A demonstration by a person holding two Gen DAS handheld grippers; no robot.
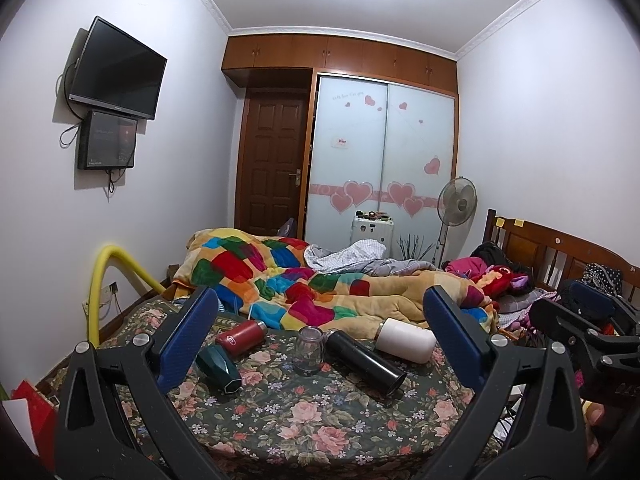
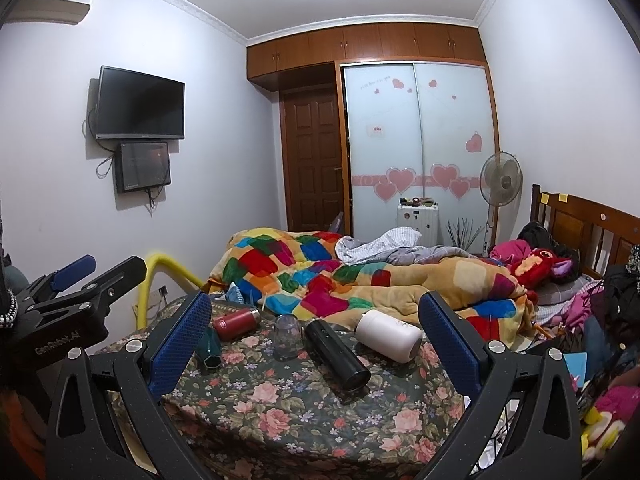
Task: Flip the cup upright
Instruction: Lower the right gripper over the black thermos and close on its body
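Several cups lie on the floral bed cover (image 1: pixel 304 420). A clear glass cup (image 1: pixel 309 350) (image 2: pixel 289 337) stands mouth down in the middle. A black flask (image 1: pixel 366 360) (image 2: pixel 337 354), a white cup (image 1: pixel 406 339) (image 2: pixel 389 335), a red flask (image 1: pixel 241 335) (image 2: pixel 236 322) and a dark green faceted cup (image 1: pixel 219 369) (image 2: pixel 210 348) lie on their sides. My left gripper (image 1: pixel 320 344) is open and empty, short of the cups. My right gripper (image 2: pixel 316 340) is open and empty too, likewise short of them.
A colourful patchwork quilt (image 1: pixel 304 280) is heaped behind the cups. A yellow padded rail (image 1: pixel 100 280) stands at the bed's left. The right gripper's body shows at the right in the left wrist view (image 1: pixel 584 332). Clothes and toys crowd the headboard side (image 2: pixel 560 276).
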